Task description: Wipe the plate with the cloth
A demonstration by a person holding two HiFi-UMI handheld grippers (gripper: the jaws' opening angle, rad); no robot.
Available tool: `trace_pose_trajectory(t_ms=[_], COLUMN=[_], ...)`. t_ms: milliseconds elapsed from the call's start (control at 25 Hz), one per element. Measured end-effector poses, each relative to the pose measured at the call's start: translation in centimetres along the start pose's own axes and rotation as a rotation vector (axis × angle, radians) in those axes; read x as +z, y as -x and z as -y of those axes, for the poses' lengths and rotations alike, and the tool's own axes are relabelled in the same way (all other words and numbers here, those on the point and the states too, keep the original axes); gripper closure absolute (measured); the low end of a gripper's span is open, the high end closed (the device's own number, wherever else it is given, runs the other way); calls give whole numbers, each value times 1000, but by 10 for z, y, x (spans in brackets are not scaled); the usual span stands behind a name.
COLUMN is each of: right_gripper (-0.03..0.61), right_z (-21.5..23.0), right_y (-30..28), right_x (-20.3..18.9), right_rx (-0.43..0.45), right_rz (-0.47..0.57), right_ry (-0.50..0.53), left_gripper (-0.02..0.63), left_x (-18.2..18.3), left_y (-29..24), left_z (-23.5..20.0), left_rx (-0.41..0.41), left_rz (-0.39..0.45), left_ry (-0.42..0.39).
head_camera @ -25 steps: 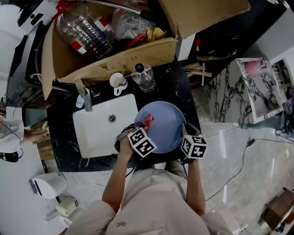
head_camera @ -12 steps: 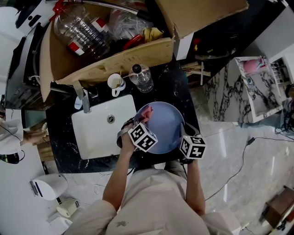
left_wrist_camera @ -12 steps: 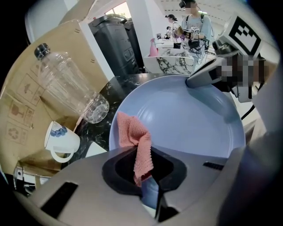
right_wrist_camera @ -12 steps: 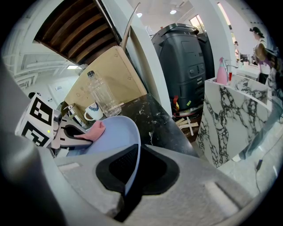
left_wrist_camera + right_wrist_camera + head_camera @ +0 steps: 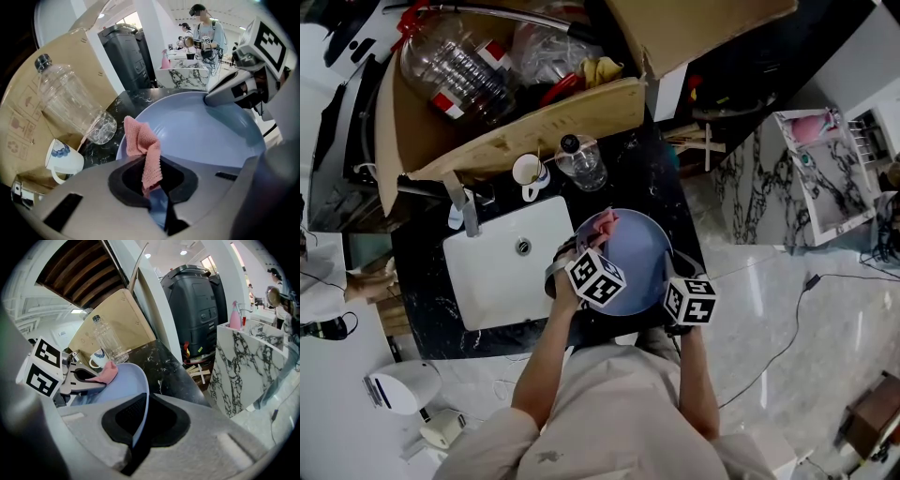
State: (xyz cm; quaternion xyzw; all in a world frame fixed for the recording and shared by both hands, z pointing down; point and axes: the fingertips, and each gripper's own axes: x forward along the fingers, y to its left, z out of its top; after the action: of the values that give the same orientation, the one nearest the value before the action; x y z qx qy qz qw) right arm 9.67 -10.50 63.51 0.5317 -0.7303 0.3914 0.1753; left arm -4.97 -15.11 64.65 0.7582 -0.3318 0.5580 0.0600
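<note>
1 bottle (image 5: 581,161) and 1 mug (image 5: 529,172) crowd the counter (image 5: 661,178) beyond the plate (image 5: 642,248) — the sink (image 5: 497,281) beside it lies open.

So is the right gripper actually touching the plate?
Touching. In the right gripper view, the right gripper has its jaws shut on the rim of the blue plate, whose edge runs straight between them.

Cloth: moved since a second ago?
Yes. The cloth moved across the plate toward its far rim, closer to the bottle.
</note>
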Motion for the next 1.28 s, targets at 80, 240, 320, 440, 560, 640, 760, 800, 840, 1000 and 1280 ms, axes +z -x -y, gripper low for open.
trace_pose_trajectory(t_ms=[80, 240, 320, 440, 560, 640, 760, 800, 840, 1000, 1280], right_gripper=[557, 557, 557, 557, 557, 557, 557, 557, 557, 557, 557], right_z=[0, 0, 1, 1, 0, 0, 0, 0, 0, 0, 0], right_y=[0, 0, 0, 0, 0, 0, 1, 1, 0, 0, 0], right_x=[0, 0, 0, 0, 0, 0, 0, 0, 0, 0, 0], right_rx=[-1, -4, -5, -7, -8, -9, -10, -10, -9, -8, -7], right_rz=[1, 3, 3, 3, 5, 5, 5, 6, 7, 7, 6], right_ry=[0, 2, 3, 4, 6, 6, 7, 7, 7, 8, 6], left_gripper=[581, 581, 581, 581, 581, 581, 581, 581, 581, 581, 581], left_x=[6, 20, 26, 34, 40, 45, 51, 53, 54, 57, 59], left_y=[-2, -4, -6, -7, -7, -7, -7, -7, -6, -5, 0], left_z=[1, 9, 14, 20, 28, 33, 42, 45, 47, 56, 76], left_rx=[0, -13, -22, -35, -51, -62, -83, -90, -96, -122, -186], left_rz=[17, 53, 67, 85, 98, 105, 118, 121, 122, 126, 133], left_ry=[0, -5, -11, -15, -23, -31, -39, -43, -47, -61, -99])
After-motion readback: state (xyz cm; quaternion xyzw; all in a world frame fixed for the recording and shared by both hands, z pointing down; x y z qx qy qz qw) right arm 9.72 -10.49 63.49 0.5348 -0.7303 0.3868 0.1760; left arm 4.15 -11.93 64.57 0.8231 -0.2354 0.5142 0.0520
